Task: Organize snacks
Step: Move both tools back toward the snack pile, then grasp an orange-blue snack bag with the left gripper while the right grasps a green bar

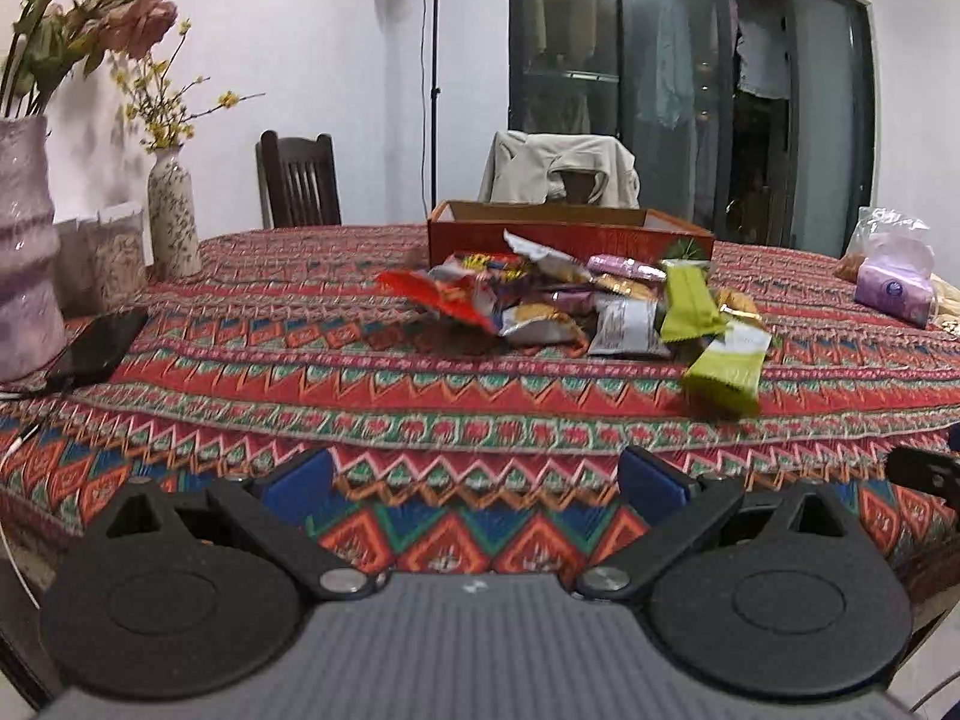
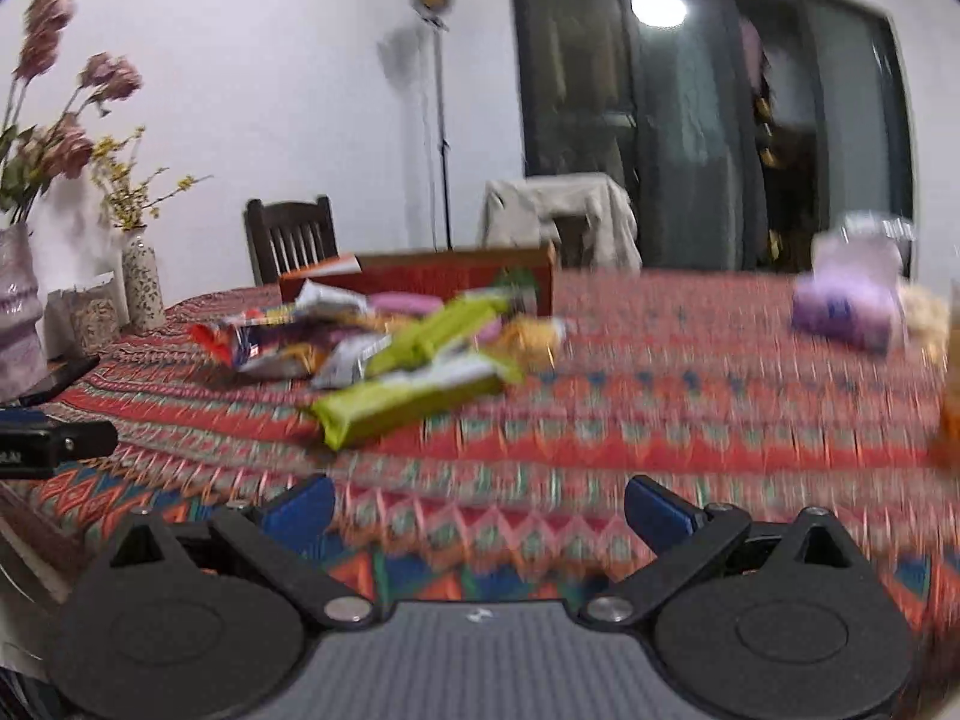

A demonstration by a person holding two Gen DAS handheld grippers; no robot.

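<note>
Now we hold the left tongs point(image 1: 477, 483) and the right tongs point(image 2: 477, 507) spread apart, nothing between them, low over the patterned desk point(image 1: 300, 372). Ahead of both lies the snack pile point(image 1: 558, 306), with a green packet point(image 2: 408, 399) nearest the right tongs. Beyond the pile stands the red box point(image 1: 564, 231), touching its far side. Far left stand two vases point(image 1: 174, 210).

Glossy foil snack packets point(image 1: 576, 306) are lying on a woven cloth tablecloth point(image 1: 300, 360), backed by a matt cardboard box point(image 1: 564, 231), beside a glazed vase point(image 1: 24, 252).
</note>
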